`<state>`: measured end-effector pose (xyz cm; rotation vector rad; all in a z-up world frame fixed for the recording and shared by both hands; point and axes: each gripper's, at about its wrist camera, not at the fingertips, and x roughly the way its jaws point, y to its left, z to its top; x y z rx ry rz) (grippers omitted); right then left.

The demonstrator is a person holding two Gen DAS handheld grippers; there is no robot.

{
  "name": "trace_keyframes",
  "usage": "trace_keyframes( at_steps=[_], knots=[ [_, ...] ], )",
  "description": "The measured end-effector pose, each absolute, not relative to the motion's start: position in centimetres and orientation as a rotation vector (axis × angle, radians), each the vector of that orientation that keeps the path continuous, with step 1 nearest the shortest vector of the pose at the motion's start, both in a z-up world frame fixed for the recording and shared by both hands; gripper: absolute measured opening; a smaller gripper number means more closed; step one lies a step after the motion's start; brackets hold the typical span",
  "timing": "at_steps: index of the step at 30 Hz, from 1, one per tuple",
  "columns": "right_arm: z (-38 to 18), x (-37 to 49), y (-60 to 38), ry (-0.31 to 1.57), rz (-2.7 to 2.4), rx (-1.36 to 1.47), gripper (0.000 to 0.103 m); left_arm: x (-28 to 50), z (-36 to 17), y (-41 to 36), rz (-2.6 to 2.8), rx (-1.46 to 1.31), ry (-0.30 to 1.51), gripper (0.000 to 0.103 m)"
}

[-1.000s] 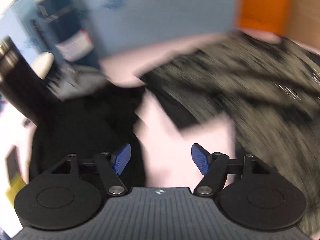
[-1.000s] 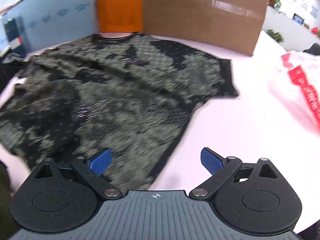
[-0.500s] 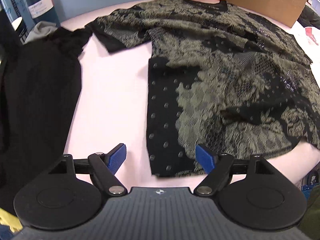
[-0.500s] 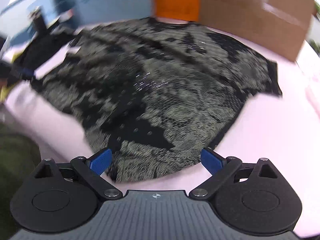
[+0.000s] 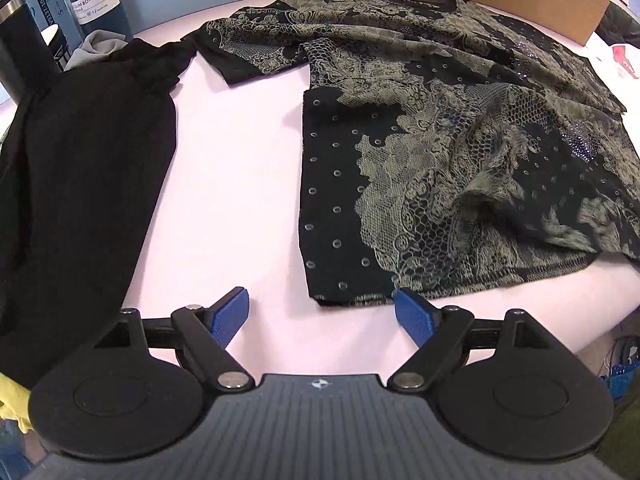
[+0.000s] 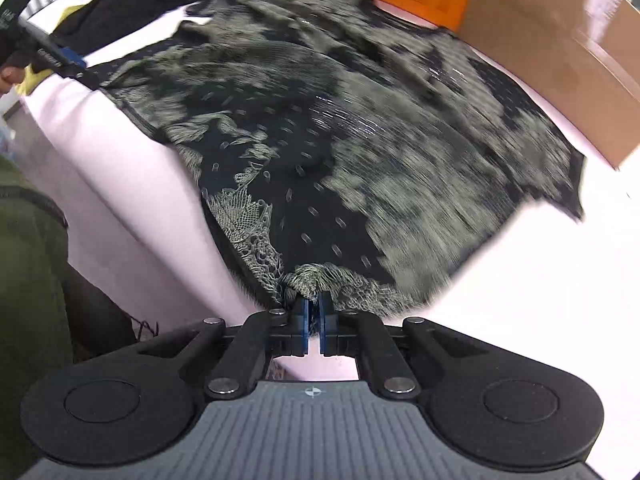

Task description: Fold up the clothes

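Lace-print T-shirt (image 5: 460,152) lies spread on the pink bench (image 5: 240,184), hem at its near edge. My right gripper (image 6: 314,310) has its jaws clamped on the hem. My left gripper (image 5: 320,314) is opening, nothing between, over the hem's left corner. Next I should close there, then lift both together.

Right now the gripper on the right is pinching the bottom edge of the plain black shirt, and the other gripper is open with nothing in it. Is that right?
Not quite. The right gripper is pinching the hem of the lace-print shirt, not the plain black garment lying off to the side; the right wrist view shows it. The rest holds: the left gripper has nothing between its fingers, its jaws opening.
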<state>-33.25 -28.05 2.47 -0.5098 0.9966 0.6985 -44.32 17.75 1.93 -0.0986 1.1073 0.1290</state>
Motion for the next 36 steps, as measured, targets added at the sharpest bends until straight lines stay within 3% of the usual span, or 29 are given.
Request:
trace_keyframes(
  at_steps=[4,6,8,14,21,22,24,25,26,28,36],
  knots=[
    [2.2,-34.7,-30.3,1.07,0.611,-0.549,0.005,-45.1,2.0,17.5,0.104,-0.086,1.102,0.078],
    [2.0,-35.0,-31.2,1.11,0.565,-0.567,0.014,-45.3,2.0,17.4,0.083,-0.088,1.097,0.078],
    [2.3,-35.0,-32.4,1.107,0.513,-0.532,0.044,-45.4,2.1,17.4,0.062,-0.101,1.09,0.079],
    [3.5,-34.0,-36.8,1.066,0.436,-0.065,0.052,-45.1,3.5,18.5,0.046,-0.22,1.017,0.082],
    [0.8,-32.0,-38.3,1.129,0.436,0.296,0.052,-42.4,1.5,18.0,0.127,-0.197,1.09,0.08],
    [0.7,-31.9,-38.3,1.129,0.419,0.281,0.052,-42.4,1.4,17.6,0.137,-0.157,1.087,0.073],
    [0.6,-31.7,-37.5,1.135,0.42,0.189,0.05,-42.6,1.6,16.7,0.136,-0.087,1.061,0.024],
    [0.6,-31.7,-37.1,1.137,0.425,0.149,0.047,-42.5,1.8,16.4,0.122,-0.072,1.057,0.012],
    [0.7,-31.5,-36.8,1.14,0.429,0.114,0.03,-42.3,2.3,16.3,0.104,-0.071,1.058,0.001],
    [1.1,-31.2,-36.9,1.151,0.438,0.094,0.005,-42.7,3.7,16.1,0.077,-0.065,1.04,0.001],
    [2.2,-30.4,-38.1,1.226,0.466,0.023,0.005,-45.8,9.7,17.0,0.029,-0.03,0.969,0.001]
  ],
)
